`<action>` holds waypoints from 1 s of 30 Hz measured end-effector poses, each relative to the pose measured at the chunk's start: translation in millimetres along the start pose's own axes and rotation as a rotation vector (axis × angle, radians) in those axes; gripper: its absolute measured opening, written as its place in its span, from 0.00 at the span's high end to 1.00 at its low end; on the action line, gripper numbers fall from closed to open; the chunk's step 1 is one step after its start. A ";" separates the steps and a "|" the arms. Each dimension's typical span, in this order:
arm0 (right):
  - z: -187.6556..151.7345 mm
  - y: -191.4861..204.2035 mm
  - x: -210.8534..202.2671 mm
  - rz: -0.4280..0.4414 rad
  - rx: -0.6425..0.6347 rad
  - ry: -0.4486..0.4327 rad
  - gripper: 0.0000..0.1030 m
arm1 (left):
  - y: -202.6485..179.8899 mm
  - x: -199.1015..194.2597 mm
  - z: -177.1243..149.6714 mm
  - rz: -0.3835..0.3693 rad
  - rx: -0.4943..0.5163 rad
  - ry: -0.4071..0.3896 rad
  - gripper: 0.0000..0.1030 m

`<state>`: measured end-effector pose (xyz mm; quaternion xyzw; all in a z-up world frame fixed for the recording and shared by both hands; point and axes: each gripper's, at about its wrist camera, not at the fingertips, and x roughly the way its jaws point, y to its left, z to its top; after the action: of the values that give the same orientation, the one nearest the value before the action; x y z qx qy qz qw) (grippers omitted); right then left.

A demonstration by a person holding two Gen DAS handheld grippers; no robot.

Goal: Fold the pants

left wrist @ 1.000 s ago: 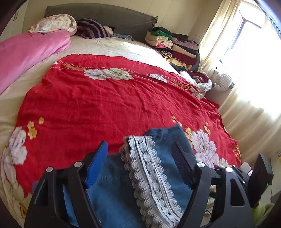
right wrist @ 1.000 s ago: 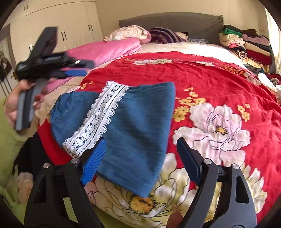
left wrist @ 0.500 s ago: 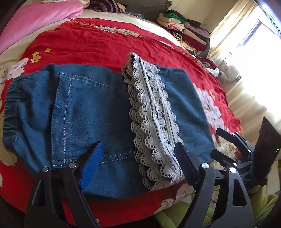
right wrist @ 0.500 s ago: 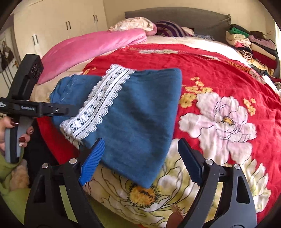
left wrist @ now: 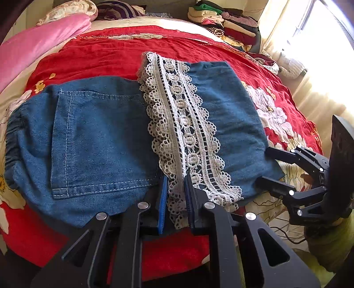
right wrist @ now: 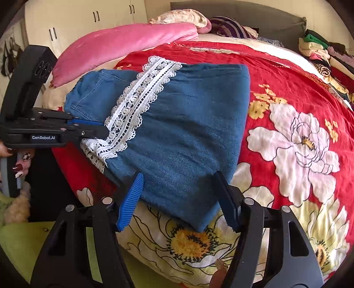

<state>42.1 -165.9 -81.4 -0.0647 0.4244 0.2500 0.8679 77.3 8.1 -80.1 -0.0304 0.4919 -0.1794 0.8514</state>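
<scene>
Blue denim pants [left wrist: 99, 137] lie folded on the red flowered bedspread [left wrist: 106, 53], with a white lace hem [left wrist: 183, 115] across the top. My left gripper [left wrist: 176, 188] sits at the near edge, its jaws closing with the lace end pinched between the blue pads. In the right wrist view the left gripper [right wrist: 105, 129] grips the lace [right wrist: 141, 95] from the left. My right gripper [right wrist: 179, 199] straddles the near corner of the pants [right wrist: 190, 124]. Its jaws are closing, the pads still apart from the cloth. The right gripper [left wrist: 263, 166] also shows in the left wrist view.
A pink quilt [right wrist: 124, 44] lies along the left side of the bed. Pillows rest at the headboard [right wrist: 265, 20], and a stack of folded clothes [left wrist: 227, 24] stands at the far right. Wardrobe doors [right wrist: 88, 17] are behind. A hand [right wrist: 20, 164] holds the left gripper's handle.
The left gripper dropped to the near edge of the pants and narrowed from wide open onto the lace end. The right gripper sank a little and its jaws narrowed around the denim corner.
</scene>
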 end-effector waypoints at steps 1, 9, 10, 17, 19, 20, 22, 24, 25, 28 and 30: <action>0.5 0.1 -1.9 0.001 0.002 -0.004 0.43 | 1.2 -2.2 0.3 -0.004 -0.003 -0.005 0.83; 8.2 -13.4 -36.7 0.018 0.062 -0.087 0.41 | -10.5 -24.3 6.2 0.020 0.036 -0.056 0.70; 9.0 -15.2 -40.5 0.017 0.069 -0.096 0.38 | -11.6 -28.9 6.6 0.028 0.040 -0.067 0.66; 18.8 -27.7 -65.0 -0.003 0.117 -0.160 0.23 | -19.0 -51.3 10.3 0.066 0.070 -0.113 0.51; 20.5 -30.6 -70.9 -0.008 0.126 -0.174 0.20 | -20.3 -56.7 11.8 0.072 0.072 -0.123 0.46; 20.7 -31.4 -73.0 -0.012 0.128 -0.180 0.19 | -21.0 -60.0 12.2 0.072 0.074 -0.130 0.45; 21.6 -33.6 -78.2 -0.027 0.134 -0.193 0.16 | -23.0 -64.3 13.0 0.082 0.080 -0.143 0.44; 21.5 -35.4 -81.8 -0.033 0.140 -0.200 0.14 | -24.3 -68.4 13.9 0.089 0.084 -0.157 0.41; 22.1 -35.9 -83.2 -0.036 0.142 -0.205 0.13 | -24.4 -70.0 14.9 0.091 0.082 -0.160 0.38; 25.0 -37.0 -90.0 -0.046 0.138 -0.223 0.11 | -23.2 -73.3 16.3 0.097 0.078 -0.170 0.29; 28.4 -36.7 -93.7 -0.048 0.131 -0.235 0.10 | -20.5 -74.0 18.3 0.101 0.070 -0.173 0.29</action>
<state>31.9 -224.0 4.9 0.0120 0.3335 0.2069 0.9197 53.8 11.5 -4.9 0.0090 0.4110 -0.1502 0.8991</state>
